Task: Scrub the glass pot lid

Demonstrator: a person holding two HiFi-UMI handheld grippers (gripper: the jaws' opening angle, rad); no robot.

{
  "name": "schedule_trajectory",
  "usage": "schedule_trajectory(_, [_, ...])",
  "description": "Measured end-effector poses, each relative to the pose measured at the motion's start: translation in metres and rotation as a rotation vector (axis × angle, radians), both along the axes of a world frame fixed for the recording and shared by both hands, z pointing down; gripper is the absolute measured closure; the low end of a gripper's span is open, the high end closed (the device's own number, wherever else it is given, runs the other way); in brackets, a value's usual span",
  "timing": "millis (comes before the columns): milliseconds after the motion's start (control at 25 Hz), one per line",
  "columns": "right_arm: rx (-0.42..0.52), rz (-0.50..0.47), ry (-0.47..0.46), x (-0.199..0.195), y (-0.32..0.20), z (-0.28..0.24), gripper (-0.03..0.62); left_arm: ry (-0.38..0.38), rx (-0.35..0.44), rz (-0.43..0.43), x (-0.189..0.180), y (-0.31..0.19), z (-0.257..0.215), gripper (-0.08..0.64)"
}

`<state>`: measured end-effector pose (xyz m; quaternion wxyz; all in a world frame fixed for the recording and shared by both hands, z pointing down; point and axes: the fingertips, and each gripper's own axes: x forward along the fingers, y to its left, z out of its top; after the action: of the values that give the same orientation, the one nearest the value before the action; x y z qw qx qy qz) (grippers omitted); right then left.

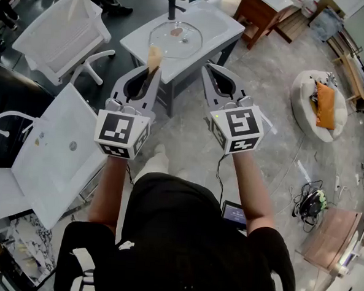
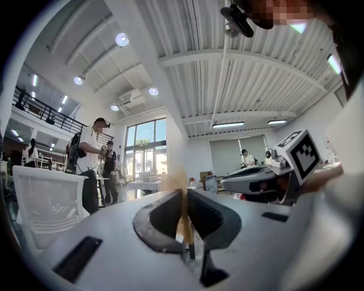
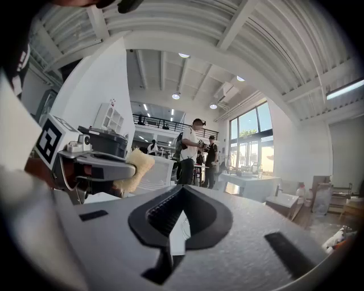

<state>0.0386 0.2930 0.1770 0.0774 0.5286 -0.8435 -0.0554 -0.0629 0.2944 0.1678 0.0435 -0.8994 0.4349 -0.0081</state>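
The glass pot lid [image 1: 187, 42] lies flat in the basin of a white sink unit [image 1: 217, 24], its reddish knob up, just in front of the single black faucet [image 1: 173, 6] at the basin's far edge. Both grippers are held level in the air on the near side of that unit, side by side and apart from the lid. The left gripper [image 1: 148, 72] has its tongs pinching one tan sponge [image 1: 153, 55], whose frayed end sticks out past the tips toward the basin's near rim. In the left gripper view the sponge [image 2: 178, 185] stands as a thin upright strip squeezed between the dark pads. The right gripper [image 1: 210, 70] has its tongs pressed together with nothing between them, as the right gripper view [image 3: 181, 210] shows. Around them, a white chair [image 1: 60, 30] stands to the left of the sink unit, and a second white sink unit [image 1: 52, 158] stands tilted at the person's left. A wooden cabinet [image 1: 259, 14] stands beyond the first unit to the right. Farther right is a round white seat [image 1: 308, 88] with one orange cushion [image 1: 324, 106]. Black cables [image 1: 311, 202] lie tangled on the stone floor. Several people stand far back in the hall in both gripper views.
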Motion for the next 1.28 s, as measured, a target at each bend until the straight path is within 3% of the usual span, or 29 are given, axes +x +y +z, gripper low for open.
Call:
schedule_trajectory(720, [-0.056, -0.044, -0.029, 0.003, 0.011, 0.023, 0.592, -0.020, -0.021, -0.005, 0.003, 0.014, 0.013, 0.540])
schedule_trajectory(1280, [-0.067, -0.057, -0.017, -0.005, -0.059, 0.027, 0.592, -0.012, -0.040, -0.019, -0.002, -0.058, 0.019, 0.540])
